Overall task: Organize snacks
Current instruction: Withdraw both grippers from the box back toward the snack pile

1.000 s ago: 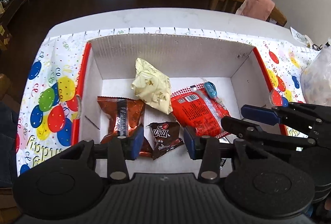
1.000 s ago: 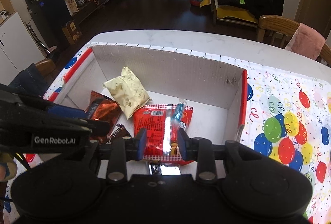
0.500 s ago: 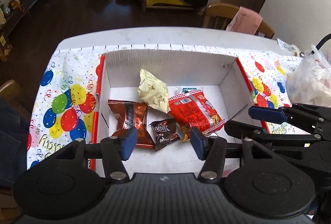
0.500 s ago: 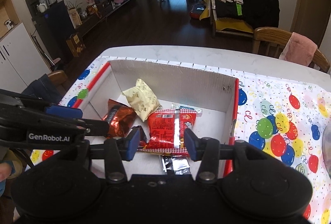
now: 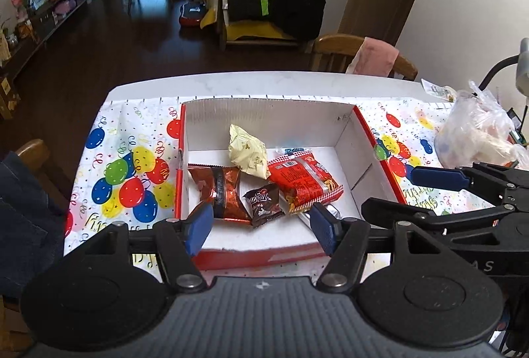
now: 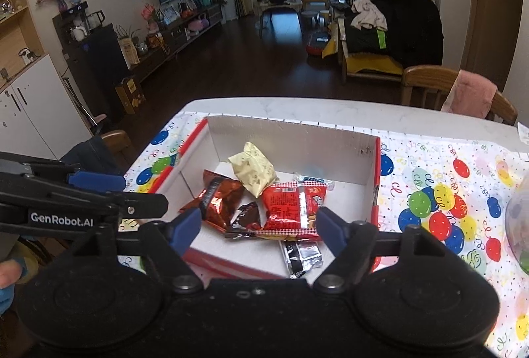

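A red and white cardboard box (image 5: 365,139) (image 6: 375,166) sits on the balloon tablecloth. Inside lie a pale yellow packet (image 5: 248,154) (image 6: 254,168), a shiny brown packet (image 5: 220,189) (image 6: 220,197), a small dark chocolate packet (image 5: 264,202) (image 6: 246,219), a red snack bag (image 5: 302,181) (image 6: 292,207) and a black and silver sachet (image 6: 302,255). My left gripper (image 5: 261,227) hangs above the box's near edge, jaws opening, nothing between them. My right gripper (image 6: 259,227) is also above the near edge, jaws opening wide, holding nothing.
A clear plastic bag (image 5: 476,133) of items rests on the tablecloth (image 5: 125,173) at the right. A wooden chair with a pink cloth (image 5: 373,55) stands behind the table. Another chair (image 6: 114,139) with dark clothing is at the left side.
Both grippers have risen and drawn back from the box, and both have opened. The snacks now lie free inside the box.
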Motion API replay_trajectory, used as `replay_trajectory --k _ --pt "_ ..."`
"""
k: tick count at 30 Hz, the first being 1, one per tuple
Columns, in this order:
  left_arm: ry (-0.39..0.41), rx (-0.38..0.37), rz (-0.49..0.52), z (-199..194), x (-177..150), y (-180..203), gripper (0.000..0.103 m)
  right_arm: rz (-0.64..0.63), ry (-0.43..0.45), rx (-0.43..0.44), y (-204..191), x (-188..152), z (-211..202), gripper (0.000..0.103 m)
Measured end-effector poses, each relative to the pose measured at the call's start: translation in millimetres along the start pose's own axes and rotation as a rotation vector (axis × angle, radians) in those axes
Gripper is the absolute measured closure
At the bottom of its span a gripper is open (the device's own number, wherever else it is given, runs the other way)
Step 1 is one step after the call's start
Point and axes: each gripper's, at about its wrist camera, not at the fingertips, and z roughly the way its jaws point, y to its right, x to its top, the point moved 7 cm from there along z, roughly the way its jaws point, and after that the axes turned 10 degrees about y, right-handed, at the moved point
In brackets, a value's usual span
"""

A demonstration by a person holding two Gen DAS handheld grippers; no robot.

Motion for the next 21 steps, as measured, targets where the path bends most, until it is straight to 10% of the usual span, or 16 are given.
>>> replay_trajectory --k 21 --pt "-0.006 -0.006 0.026 -43 -70 -18 0.024 -0.069 -0.037 0.054 -36 -73 -37 0.000"
